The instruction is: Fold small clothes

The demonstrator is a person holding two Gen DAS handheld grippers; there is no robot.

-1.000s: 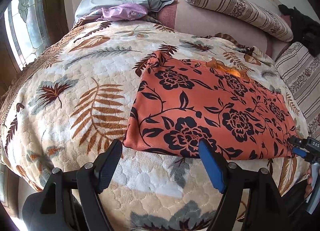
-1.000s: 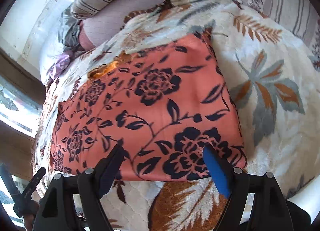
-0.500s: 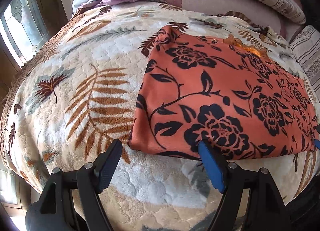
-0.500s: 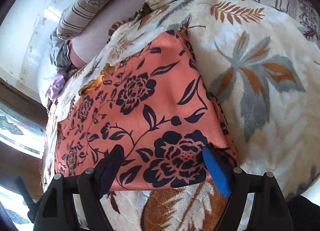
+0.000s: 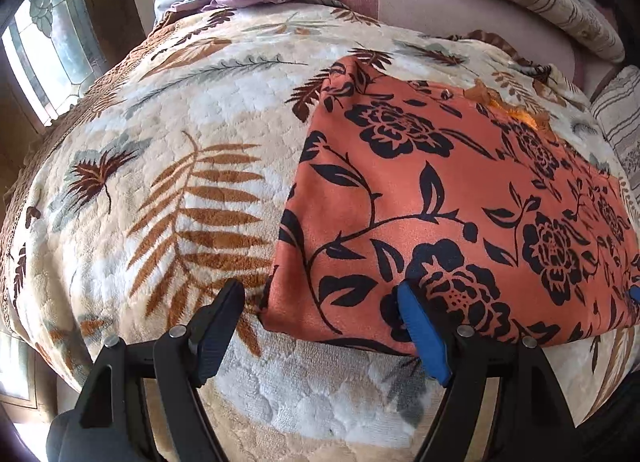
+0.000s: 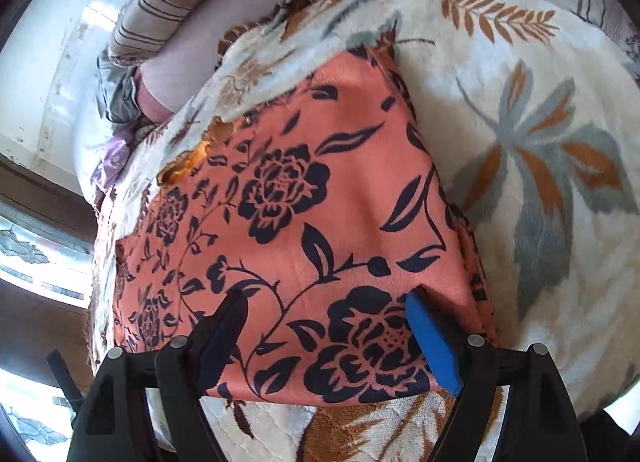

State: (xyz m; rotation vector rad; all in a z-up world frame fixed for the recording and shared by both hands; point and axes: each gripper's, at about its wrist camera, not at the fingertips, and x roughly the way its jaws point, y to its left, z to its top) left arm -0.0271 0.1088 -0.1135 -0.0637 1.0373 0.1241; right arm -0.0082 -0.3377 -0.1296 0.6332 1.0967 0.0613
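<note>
Your left gripper and right gripper are both spread wide over the near hem of the orange floral garment, which lies flat on the leaf-print blanket toward 2 o'clock, contact seemingly light.

Hovering wide apart, right gripper fingers straddling the near edge of an orange flowered cloth; leaf-patterned blanket lying beneath and beyond the fingertips.
</note>
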